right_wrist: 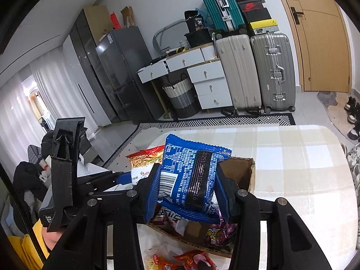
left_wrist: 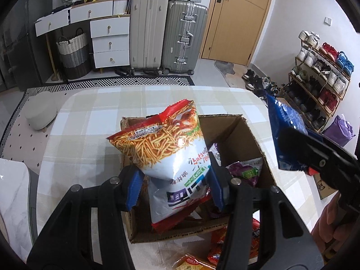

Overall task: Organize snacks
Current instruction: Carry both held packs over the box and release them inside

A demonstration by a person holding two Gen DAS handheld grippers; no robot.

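the left gripper (left_wrist: 175, 182), black with blue pads, is clamped on a puffy white and red snack bag printed with orange fried noodle sticks (left_wrist: 167, 155), gripping it near its lower half so the bag stands tilted above an open brown cardboard box (left_wrist: 243, 132). the right gripper (right_wrist: 187, 191) is clamped on a flat blue foil snack packet with white print and a barcode (right_wrist: 191, 175), held over the same box (right_wrist: 241, 171). inside the box lies a purple snack packet (left_wrist: 246, 171). the box rests on a table covered in a beige and white checked cloth (left_wrist: 94, 121), and more red and orange snack packets (right_wrist: 191, 258) lie on the cloth just in front of the box.
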